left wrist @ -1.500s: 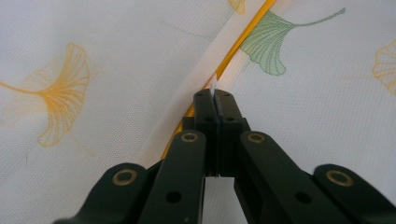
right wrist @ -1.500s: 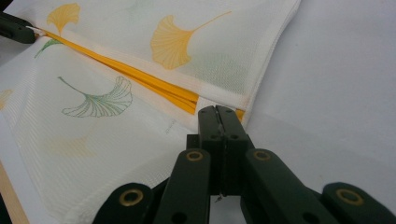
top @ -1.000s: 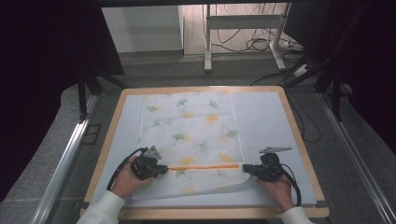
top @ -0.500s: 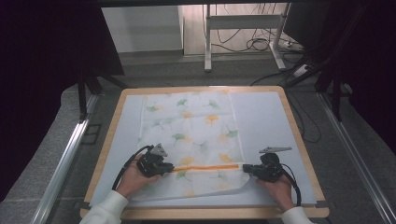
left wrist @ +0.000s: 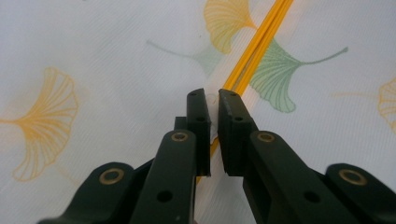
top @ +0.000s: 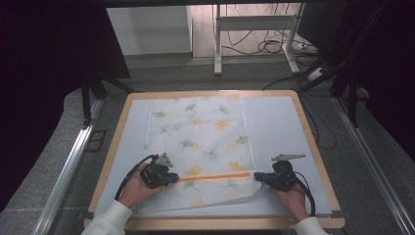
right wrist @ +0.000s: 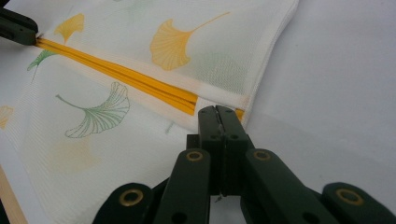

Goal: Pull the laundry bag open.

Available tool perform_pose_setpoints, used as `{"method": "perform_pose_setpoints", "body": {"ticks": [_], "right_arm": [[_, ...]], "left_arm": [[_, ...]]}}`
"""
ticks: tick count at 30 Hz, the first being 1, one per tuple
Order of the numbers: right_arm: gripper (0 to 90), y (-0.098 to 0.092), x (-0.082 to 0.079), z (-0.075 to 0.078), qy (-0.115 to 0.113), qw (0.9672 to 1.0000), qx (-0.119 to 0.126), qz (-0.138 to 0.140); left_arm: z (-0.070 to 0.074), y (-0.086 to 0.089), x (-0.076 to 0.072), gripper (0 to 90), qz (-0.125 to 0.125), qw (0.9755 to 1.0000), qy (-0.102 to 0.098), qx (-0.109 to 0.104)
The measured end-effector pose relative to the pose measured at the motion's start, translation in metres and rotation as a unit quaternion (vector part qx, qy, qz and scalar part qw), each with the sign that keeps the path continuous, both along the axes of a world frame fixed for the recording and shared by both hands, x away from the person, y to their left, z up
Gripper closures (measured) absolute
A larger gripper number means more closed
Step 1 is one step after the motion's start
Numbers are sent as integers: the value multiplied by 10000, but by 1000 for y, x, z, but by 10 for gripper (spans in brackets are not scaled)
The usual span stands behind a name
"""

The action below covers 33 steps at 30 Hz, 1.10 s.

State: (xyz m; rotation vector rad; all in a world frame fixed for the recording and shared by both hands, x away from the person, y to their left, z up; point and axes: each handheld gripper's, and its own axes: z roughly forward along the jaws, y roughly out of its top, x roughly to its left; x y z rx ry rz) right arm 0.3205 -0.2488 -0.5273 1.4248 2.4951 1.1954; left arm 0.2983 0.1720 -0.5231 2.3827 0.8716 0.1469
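**Two hand-held grippers at the orange zip of a leaf-print bag**

Hand-held gripper on the left (top: 172,178) is seen at the left end of the orange zip (top: 215,176), near the front edge of the worktop (top: 313,142). In the left gripper view its jaws are almost closed, with a thin gap, and something small and pale sits between them; whether it is pinched cannot be told. The right hand-held gripper (top: 259,177) is clenched on the right end of the zip, at the edge of the white mesh bag (top: 200,132).

The bag is laid flat in the middle of the worktop, on a pale mat (top: 274,122). Its front right corner is lifted a little.

What could go wrong: if the left jaws are not tight, the small piece could slip out when it is pulled. If the right grip is lost, the whole bag could be dragged along and bunched up. The thin mesh could also be caught in the zip.

Nothing else is seen on the worktop, so nothing stands in the way. Cables (top: 274,46) lie on the floor behind, well apart.
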Motion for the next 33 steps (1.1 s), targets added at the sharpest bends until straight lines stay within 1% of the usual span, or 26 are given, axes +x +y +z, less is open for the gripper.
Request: {"method": "perform_pose_setpoints", "body": {"ticks": [3, 10, 14, 21, 24, 30, 33], "right_arm": [[899, 0, 0, 0, -11, 10000, -7, 4], [899, 0, 0, 0, -17, 10000, -19, 1], [899, 0, 0, 0, -28, 10000, -17, -3], [899, 1, -1, 0, -38, 10000, -52, 1], [899, 1, -1, 1, -49, 10000, -68, -1], [900, 1, -1, 0, -63, 10000, -68, 3], [899, 2, -2, 0, -75, 9999, -74, -1]], "left_arm": [[0, 4, 0, 844, 6, 10000, 14, -18], [0, 10, -2, 844, 21, 10000, 7, 19], [0, 20, -3, 844, 70, 10000, 30, 39], [1, 29, -4, 844, 109, 9998, 27, 141], [1, 33, -5, 844, 174, 9997, 37, 173], [0, 44, -6, 843, 239, 9996, 83, 136], [0, 54, -8, 844, 327, 9993, 99, 130]]}}
